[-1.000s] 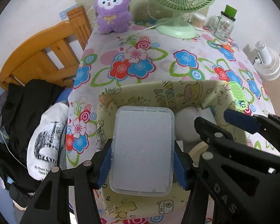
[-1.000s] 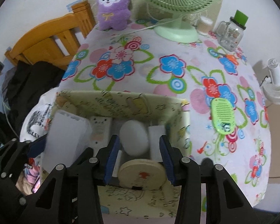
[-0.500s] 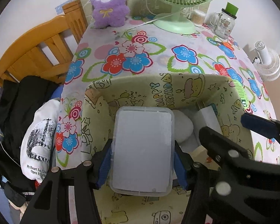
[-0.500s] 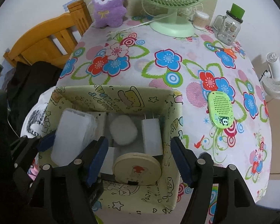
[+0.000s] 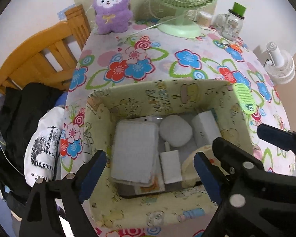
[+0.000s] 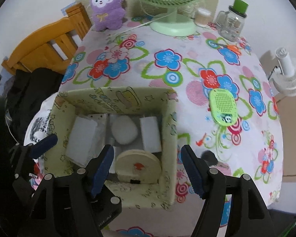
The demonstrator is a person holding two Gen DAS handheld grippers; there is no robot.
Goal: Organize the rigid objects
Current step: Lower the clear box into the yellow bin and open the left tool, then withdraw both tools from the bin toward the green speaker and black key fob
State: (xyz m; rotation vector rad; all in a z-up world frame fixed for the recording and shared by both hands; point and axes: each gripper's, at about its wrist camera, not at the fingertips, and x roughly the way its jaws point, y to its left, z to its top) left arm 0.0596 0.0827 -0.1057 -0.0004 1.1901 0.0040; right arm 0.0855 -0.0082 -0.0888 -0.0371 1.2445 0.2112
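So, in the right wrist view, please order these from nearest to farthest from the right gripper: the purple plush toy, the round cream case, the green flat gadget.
From the right gripper:
1. The round cream case, in the box, between the open fingers.
2. The green flat gadget, on the tablecloth, to the right.
3. The purple plush toy, at the table's far edge, upper left.

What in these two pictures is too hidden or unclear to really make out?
- Dark flat thing under the frosted case, left wrist view: mostly covered by it.
- Round cream disc: in the left wrist view the right tool's arm hides most of it.
- Jar contents, right wrist view: too small.
- White shirt print, left wrist view: text cut off by the left tool's arm.
- Box floor: covered by the items in it.
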